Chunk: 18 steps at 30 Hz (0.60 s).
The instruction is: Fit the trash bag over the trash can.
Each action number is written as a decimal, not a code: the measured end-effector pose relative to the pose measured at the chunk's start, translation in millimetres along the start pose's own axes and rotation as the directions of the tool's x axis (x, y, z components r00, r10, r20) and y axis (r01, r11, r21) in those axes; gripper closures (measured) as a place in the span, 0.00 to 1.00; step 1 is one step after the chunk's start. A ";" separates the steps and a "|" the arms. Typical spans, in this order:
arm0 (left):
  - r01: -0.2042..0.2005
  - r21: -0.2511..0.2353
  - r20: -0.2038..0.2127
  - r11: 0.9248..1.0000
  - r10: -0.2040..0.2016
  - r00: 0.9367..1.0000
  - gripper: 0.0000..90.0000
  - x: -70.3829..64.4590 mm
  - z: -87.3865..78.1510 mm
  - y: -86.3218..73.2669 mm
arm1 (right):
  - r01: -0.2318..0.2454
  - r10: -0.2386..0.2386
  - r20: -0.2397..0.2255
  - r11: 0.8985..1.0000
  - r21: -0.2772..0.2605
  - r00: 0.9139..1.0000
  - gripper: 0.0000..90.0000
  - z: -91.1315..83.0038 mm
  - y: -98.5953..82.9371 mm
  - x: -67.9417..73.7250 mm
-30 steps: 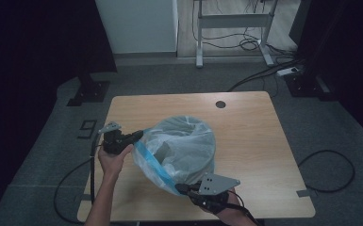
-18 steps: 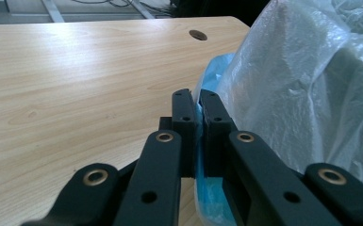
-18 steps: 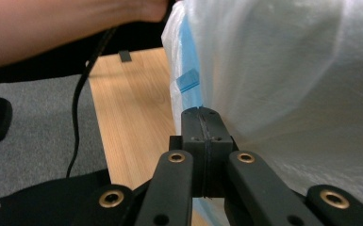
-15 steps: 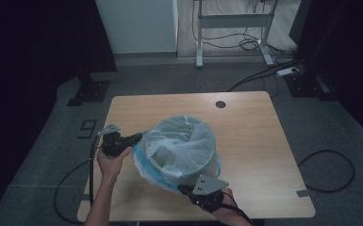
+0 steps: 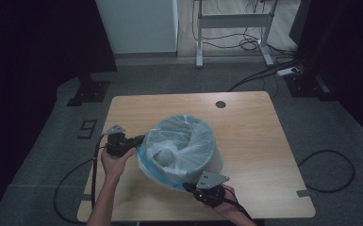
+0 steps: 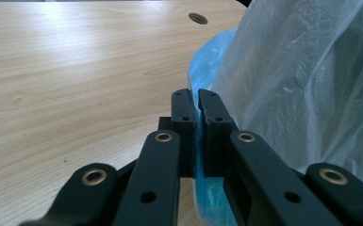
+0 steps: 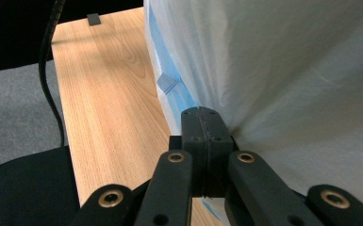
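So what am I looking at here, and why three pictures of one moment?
A person sits at a wooden table holding a hand-worked gripper in each hand. The high view looks down from above; the other two come from cameras riding on each gripper. On the table stands a round bin with a thin plastic bag draped over it. The left gripper is shut on the bag's blue edge; the right gripper pinches the bag lower down.

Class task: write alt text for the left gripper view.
The left gripper pinches the blue edge of a translucent white plastic bag between its black jaws. The light wooden table stretches away to the left.
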State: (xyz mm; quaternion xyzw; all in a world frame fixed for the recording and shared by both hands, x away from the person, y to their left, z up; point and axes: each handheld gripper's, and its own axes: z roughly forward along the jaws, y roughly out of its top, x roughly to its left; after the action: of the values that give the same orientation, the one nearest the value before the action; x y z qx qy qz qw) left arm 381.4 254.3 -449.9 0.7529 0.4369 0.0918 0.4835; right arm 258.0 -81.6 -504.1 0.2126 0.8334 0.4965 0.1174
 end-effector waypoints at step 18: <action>-0.066 -0.113 -0.086 0.991 0.057 0.995 0.26 11.1 -47.3 -5.9 | -0.111 0.107 -0.031 0.971 -0.212 0.994 0.52 -37.8 -2.6 1.2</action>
State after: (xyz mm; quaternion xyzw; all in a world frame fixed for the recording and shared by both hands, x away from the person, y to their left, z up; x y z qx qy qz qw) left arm 358.2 294.0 -433.4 0.7322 0.4270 0.1630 0.5049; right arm 241.0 -111.5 -488.2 0.2392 0.7636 0.5906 0.1040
